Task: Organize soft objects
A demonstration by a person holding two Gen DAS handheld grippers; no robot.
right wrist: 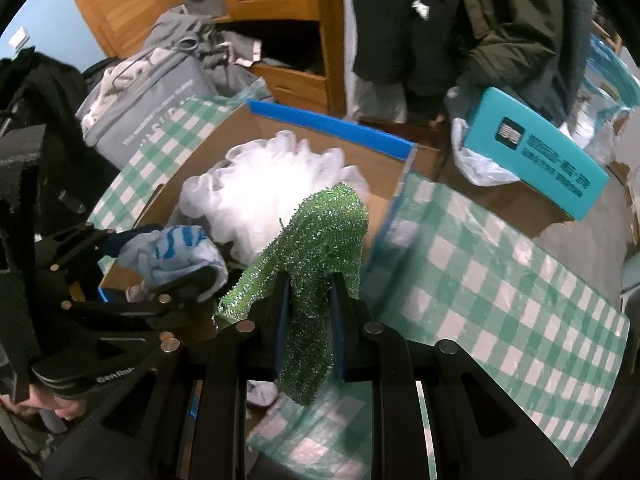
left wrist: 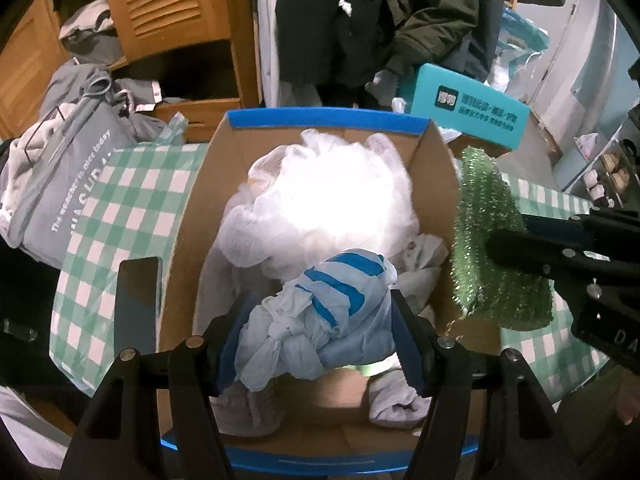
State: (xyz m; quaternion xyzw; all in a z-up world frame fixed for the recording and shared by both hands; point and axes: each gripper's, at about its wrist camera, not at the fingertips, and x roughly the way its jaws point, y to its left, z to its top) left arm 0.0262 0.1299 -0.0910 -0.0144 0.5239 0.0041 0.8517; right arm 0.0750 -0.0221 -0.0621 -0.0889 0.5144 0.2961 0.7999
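A cardboard box point(left wrist: 192, 216) with blue-taped rims sits on a green checked cloth point(left wrist: 120, 200). Inside lie a white mesh puff point(left wrist: 320, 204) and pale cloths. My left gripper point(left wrist: 320, 312) is shut on a crumpled light-blue bag with blue stripes point(left wrist: 320, 312), held over the box's near end; it also shows in the right wrist view point(right wrist: 176, 252). My right gripper point(right wrist: 308, 292) is shut on a sparkly green scouring cloth point(right wrist: 320, 240), held above the box's right wall; the cloth shows in the left wrist view point(left wrist: 492, 240).
A grey bag with white lettering point(left wrist: 68, 184) and piled clothes stand left of the box. A teal box point(left wrist: 464, 108) lies behind right. A wooden cabinet point(left wrist: 172, 12) and hanging dark coats point(left wrist: 360, 20) are behind. A dark phone point(left wrist: 136, 304) lies left of the box.
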